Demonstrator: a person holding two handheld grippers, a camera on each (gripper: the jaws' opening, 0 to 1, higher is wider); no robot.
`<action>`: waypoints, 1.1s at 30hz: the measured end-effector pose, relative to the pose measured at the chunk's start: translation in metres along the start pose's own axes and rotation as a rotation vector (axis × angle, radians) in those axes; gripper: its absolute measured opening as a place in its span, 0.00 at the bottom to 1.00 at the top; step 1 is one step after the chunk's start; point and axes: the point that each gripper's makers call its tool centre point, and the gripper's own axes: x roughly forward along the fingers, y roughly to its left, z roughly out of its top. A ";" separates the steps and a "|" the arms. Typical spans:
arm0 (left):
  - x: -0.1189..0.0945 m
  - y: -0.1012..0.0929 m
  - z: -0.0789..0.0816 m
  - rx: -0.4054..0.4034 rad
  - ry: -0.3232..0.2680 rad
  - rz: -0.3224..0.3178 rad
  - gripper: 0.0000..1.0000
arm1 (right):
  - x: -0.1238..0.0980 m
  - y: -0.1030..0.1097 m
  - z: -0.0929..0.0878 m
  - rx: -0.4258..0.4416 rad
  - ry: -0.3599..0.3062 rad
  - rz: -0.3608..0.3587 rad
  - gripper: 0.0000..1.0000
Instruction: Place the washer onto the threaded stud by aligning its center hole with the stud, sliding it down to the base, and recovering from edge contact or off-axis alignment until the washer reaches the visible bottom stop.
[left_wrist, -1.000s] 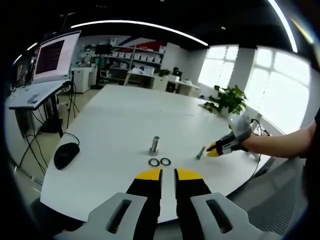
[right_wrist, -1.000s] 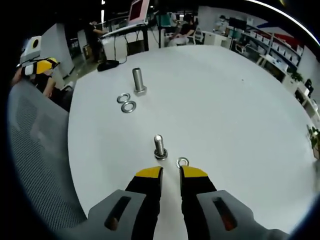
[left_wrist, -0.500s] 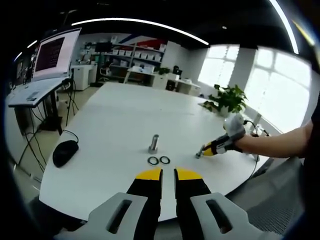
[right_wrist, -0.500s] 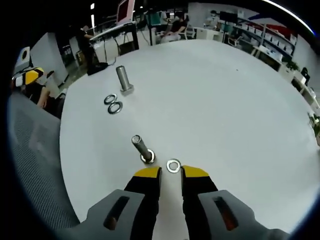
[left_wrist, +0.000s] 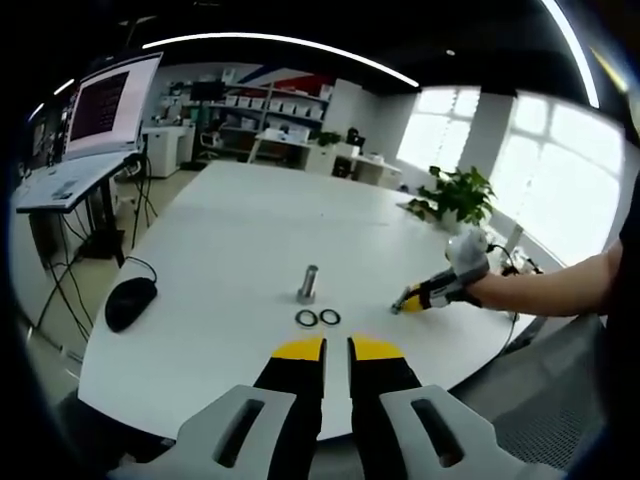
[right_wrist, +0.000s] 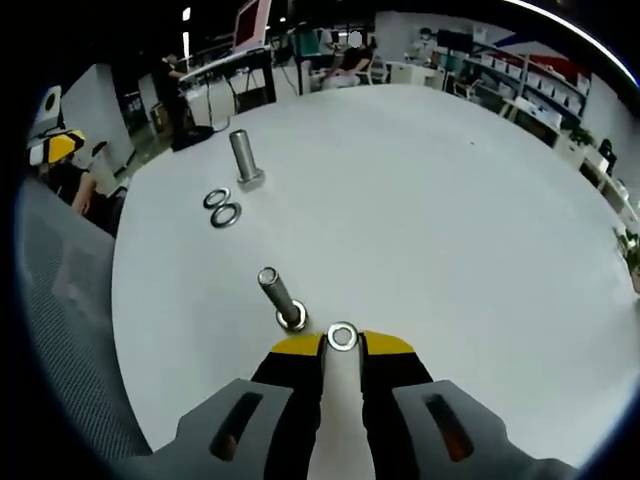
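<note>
Daylight blows out the windows (left_wrist: 560, 170) while a ceiling light strip (left_wrist: 290, 48) glows overhead; the white desk (right_wrist: 420, 200) reads bright, fisheye edges bent and soft.

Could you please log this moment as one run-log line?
phase: reaching for washer | right gripper: open, straddling washer on table | stud: upright, bare | left gripper: open, idle

open-plan office or lab space. big white table (left_wrist: 230, 240) with rounded corners in the middle, a black computer mouse (left_wrist: 131, 305) with its cable near the table's left edge. a large monitor (left_wrist: 108, 108) lit with text on a rolling desk (left_wrist: 70, 190) beside it. white shelving (left_wrist: 265, 110) with boxes along the back wall, a potted plant (left_wrist: 455, 200) by bright windows (left_wrist: 560, 170), long ceiling light strips (left_wrist: 290, 50). people at desks in the background (right_wrist: 350, 60), mesh office chair (right_wrist: 70, 330).
</note>
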 end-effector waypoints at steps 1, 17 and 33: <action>0.000 0.000 0.000 0.000 0.001 0.000 0.06 | 0.000 0.000 0.000 -0.002 0.001 -0.001 0.15; 0.000 0.001 -0.003 -0.002 0.018 0.010 0.06 | -0.035 0.002 0.025 0.055 -0.118 0.037 0.15; -0.001 0.001 -0.005 0.002 0.027 0.012 0.06 | -0.054 0.027 0.058 -0.037 -0.213 0.092 0.15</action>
